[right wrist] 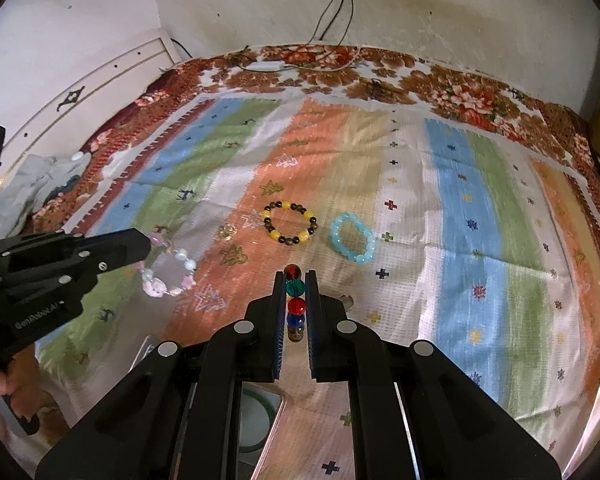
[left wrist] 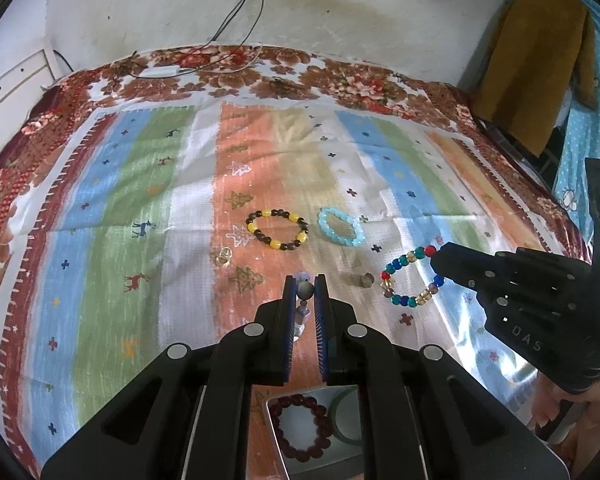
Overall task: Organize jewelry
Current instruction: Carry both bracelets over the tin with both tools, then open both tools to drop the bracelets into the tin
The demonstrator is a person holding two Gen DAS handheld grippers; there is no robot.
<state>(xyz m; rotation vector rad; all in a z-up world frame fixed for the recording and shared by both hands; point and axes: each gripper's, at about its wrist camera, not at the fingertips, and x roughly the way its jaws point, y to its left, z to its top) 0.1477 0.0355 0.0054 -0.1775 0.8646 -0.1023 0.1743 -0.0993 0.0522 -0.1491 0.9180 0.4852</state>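
Observation:
My left gripper (left wrist: 305,285) is shut on a pale pink and white bead bracelet (right wrist: 168,274), held edge-on above the cloth; it also shows between my fingers in the left wrist view (left wrist: 305,290). My right gripper (right wrist: 296,276) is shut on a multicoloured glass bead bracelet (left wrist: 410,278), held in the air; its beads show between my fingers in the right wrist view (right wrist: 295,286). A yellow and dark bead bracelet (left wrist: 278,229) and a light blue bead bracelet (left wrist: 340,226) lie on the striped cloth ahead. A metal tray (left wrist: 274,436) below my left gripper holds a dark red bead bracelet (left wrist: 302,428) and a green bangle (left wrist: 346,420).
A small clear ring (left wrist: 223,258) and a small brownish ring (left wrist: 365,280) lie on the cloth. The striped cloth (left wrist: 140,200) covers a floral bedspread (left wrist: 340,80). Cables (left wrist: 236,20) hang down the back wall. A brown cloth (left wrist: 536,60) hangs at the right.

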